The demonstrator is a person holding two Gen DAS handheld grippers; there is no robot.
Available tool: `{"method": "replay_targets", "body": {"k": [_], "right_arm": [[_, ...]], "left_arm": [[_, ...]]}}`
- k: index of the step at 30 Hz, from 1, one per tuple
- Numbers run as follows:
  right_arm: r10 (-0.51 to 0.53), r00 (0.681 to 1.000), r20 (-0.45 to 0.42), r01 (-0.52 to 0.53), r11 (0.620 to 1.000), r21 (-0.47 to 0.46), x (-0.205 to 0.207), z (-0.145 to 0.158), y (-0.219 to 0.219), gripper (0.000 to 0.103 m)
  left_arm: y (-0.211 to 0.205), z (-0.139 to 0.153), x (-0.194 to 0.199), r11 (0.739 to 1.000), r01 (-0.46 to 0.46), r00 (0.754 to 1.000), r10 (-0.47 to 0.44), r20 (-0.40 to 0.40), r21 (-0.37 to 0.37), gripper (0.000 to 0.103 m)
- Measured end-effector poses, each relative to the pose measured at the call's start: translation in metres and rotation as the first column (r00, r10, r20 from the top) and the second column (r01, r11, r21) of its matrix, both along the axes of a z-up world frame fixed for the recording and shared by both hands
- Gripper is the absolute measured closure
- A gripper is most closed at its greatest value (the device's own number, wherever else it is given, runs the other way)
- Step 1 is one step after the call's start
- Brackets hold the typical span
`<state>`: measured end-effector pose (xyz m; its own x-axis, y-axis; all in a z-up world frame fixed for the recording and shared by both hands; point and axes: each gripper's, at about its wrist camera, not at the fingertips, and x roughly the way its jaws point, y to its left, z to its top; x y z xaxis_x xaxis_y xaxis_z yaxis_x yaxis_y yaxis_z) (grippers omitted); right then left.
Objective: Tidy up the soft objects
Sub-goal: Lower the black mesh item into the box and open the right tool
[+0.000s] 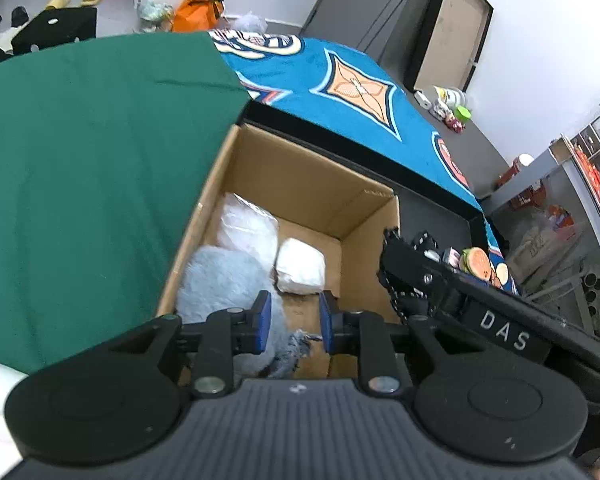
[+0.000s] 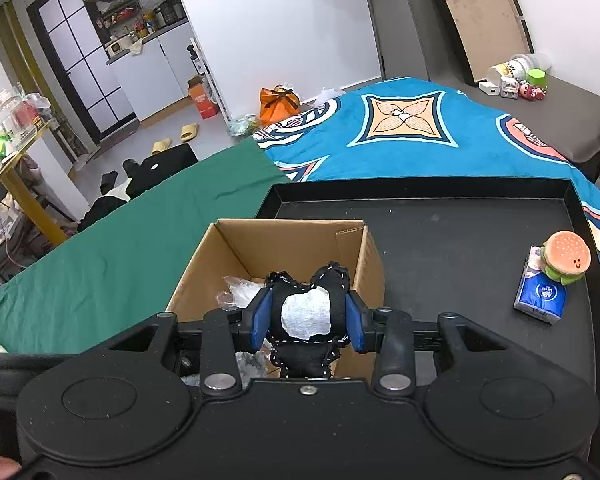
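Note:
An open cardboard box [image 2: 204, 264] stands at the left end of a black tray [image 2: 460, 240]. Inside lie a pale blue fluffy toy [image 1: 220, 276], a clear-wrapped white bundle [image 1: 248, 224] and a white packet [image 1: 300, 266]. My left gripper [image 1: 294, 322] hovers over the box, open, with a gap between its blue pads; the fluffy toy lies just below them and nothing is pinched. My right gripper [image 2: 308, 316] is shut on a black stitched soft toy [image 2: 306, 312] with a white patch, held over the box's near right part. In the left wrist view that toy [image 1: 400, 256] shows at the box's right wall.
A burger plush [image 2: 566, 258] rests on a blue tissue pack [image 2: 540, 296] at the tray's right side. A green cloth [image 2: 120, 260] covers the surface left of the box; a blue patterned blanket [image 2: 420, 148] lies behind the tray. Jars and small toys [image 2: 516, 80] stand far back.

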<state>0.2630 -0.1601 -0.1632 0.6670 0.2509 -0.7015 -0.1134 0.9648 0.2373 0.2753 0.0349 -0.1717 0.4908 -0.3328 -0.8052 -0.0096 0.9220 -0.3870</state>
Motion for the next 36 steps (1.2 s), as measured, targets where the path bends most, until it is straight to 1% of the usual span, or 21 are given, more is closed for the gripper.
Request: {"method": "replay_targets", "body": {"k": [9, 13, 15, 17, 19, 21, 22, 24, 29, 32, 34, 35, 36], "right_arm": [[0.040, 0.999, -0.009, -0.040, 0.999, -0.016, -0.002, -0.005, 0.016, 0.063], [0.060, 0.998, -0.018, -0.060, 0.998, -0.020, -0.002, -0.011, 0.024, 0.062], [0.066, 0.998, -0.023, -0.066, 0.998, -0.021, -0.001, -0.013, 0.027, 0.058], [0.066, 0.997, -0.027, -0.067, 0.997, -0.027, -0.001, -0.017, 0.029, 0.058], [0.072, 0.997, -0.041, -0.073, 0.997, -0.024, 0.000, -0.021, 0.031, 0.054], [0.070, 0.996, -0.058, -0.071, 0.997, -0.017, 0.001, -0.023, 0.030, 0.048], [0.067, 0.996, -0.056, -0.068, 0.997, -0.020, 0.000, -0.023, 0.029, 0.046], [0.063, 0.997, -0.047, -0.064, 0.998, -0.026, -0.003, -0.020, 0.027, 0.039], [0.055, 0.998, -0.032, -0.056, 0.998, -0.016, -0.011, -0.014, 0.022, 0.039], [0.059, 0.998, -0.028, -0.059, 0.998, -0.014, -0.015, -0.011, 0.020, 0.039], [0.056, 0.998, -0.028, -0.057, 0.998, -0.010, -0.019, -0.009, 0.017, 0.039], [0.056, 0.998, -0.027, -0.056, 0.998, -0.009, -0.021, -0.008, 0.015, 0.039], [0.055, 0.998, -0.026, -0.055, 0.998, -0.009, -0.023, -0.007, 0.013, 0.036]], "left_arm": [[0.020, 0.008, -0.004, 0.998, -0.050, 0.998, 0.049, 0.028, 0.022, 0.074], [0.028, 0.006, -0.003, 0.997, -0.073, 0.997, 0.073, 0.025, 0.034, 0.073], [0.031, 0.006, -0.003, 0.996, -0.081, 0.996, 0.080, 0.025, 0.041, 0.073], [0.034, 0.006, -0.002, 0.995, -0.086, 0.996, 0.085, 0.025, 0.045, 0.073], [0.035, 0.005, -0.002, 0.995, -0.091, 0.996, 0.090, 0.021, 0.050, 0.073], [0.035, 0.004, -0.001, 0.994, -0.092, 0.996, 0.091, 0.021, 0.053, 0.073], [0.035, 0.004, -0.001, 0.994, -0.091, 0.996, 0.090, 0.022, 0.056, 0.073], [0.035, 0.004, 0.000, 0.994, -0.093, 0.996, 0.092, 0.021, 0.057, 0.072], [0.033, 0.005, -0.002, 0.994, -0.092, 0.996, 0.091, 0.021, 0.065, 0.071], [0.029, 0.008, -0.005, 0.993, -0.090, 0.996, 0.088, 0.024, 0.076, 0.065], [0.026, 0.011, -0.007, 0.991, -0.088, 0.996, 0.085, 0.032, 0.097, 0.053], [0.024, 0.012, -0.008, 0.990, -0.087, 0.996, 0.083, 0.035, 0.107, 0.050], [0.023, 0.014, -0.009, 0.990, -0.089, 0.996, 0.085, 0.037, 0.112, 0.045]]}}
